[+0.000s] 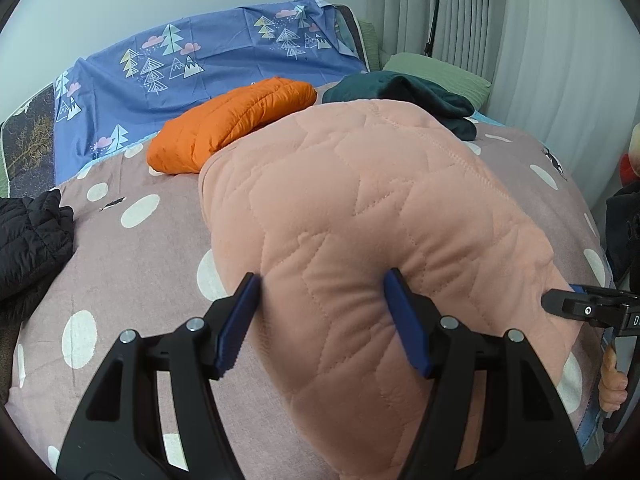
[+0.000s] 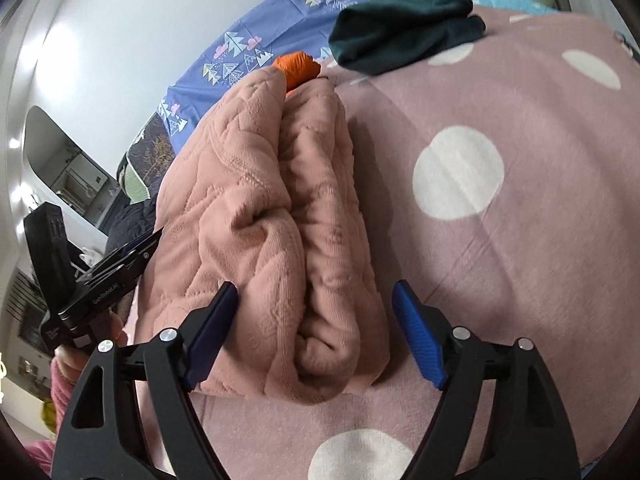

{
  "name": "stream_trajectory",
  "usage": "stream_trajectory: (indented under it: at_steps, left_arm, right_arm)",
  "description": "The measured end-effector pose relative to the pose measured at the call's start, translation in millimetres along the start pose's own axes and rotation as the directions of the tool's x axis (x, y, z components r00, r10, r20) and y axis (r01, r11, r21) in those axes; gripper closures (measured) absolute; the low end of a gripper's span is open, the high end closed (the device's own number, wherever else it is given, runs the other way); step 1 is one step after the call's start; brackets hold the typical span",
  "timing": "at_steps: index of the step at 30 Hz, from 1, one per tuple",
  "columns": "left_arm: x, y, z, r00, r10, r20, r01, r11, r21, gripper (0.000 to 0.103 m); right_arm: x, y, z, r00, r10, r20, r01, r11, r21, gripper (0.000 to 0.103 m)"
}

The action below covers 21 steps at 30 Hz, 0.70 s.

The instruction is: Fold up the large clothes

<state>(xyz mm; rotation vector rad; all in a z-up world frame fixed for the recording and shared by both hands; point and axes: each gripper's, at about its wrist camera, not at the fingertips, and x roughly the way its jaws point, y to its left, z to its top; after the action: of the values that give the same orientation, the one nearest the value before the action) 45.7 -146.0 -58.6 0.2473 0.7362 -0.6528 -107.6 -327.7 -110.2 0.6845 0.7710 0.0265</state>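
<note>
While the folded pink quilted fleece garment (image 1: pixel 360 240) lies on the mauve bedspread with white dots (image 2: pixel 520 128), the left gripper (image 1: pixel 324 320) stands with jaws apart, straddling its near edge, pads seemingly not pressing. The right gripper (image 2: pixel 316 332) gapes wider around the bundle's end, gripping nothing. An orange puffer jacket (image 1: pixel 232 128) lies at eleven o'clock, a dark green garment (image 1: pixel 420 100) at one.

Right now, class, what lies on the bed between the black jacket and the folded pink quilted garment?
Only bare bedcover, pinkish with white dots, separates the black jacket from the pink quilted garment. This shows in the left wrist view.
</note>
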Motion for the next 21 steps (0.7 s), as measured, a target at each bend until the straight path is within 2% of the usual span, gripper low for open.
stream_trajectory:
  at_steps: [7,10,15,17,21]
  left_arm:
    - [-0.5,1.2,-0.1,1.000,-0.004,0.001,0.004,1.000,-0.003,0.036]
    - [-0.3,1.6,1.5,1.000,-0.003,0.002,0.003,1.000,-0.009,0.036]
    - [0.4,4.2,2.9,1.000,-0.010,0.005,0.010,1.000,-0.025,0.035]
    - [0.7,7.8,2.8,1.000,-0.020,0.005,0.020,0.999,-0.042,0.032]
    - [1.6,31.7,4.7,0.997,-0.077,-0.001,0.075,0.984,-0.164,0.013]
  right_arm:
    - [5.5,-9.5,-5.4,0.994,0.095,-0.045,-0.090,0.992,0.089,0.018]
    - [12.3,-8.6,-1.5,0.993,0.102,-0.060,-0.095,0.990,0.100,0.013]
    - [25.7,-7.2,3.5,0.993,0.091,-0.070,-0.082,0.990,0.115,0.013]
    - [23.7,-2.7,2.7,0.996,0.061,-0.070,-0.054,0.994,0.095,0.020]
    - [11.2,-6.5,-3.6,0.997,0.061,-0.053,-0.055,0.993,0.107,0.036]
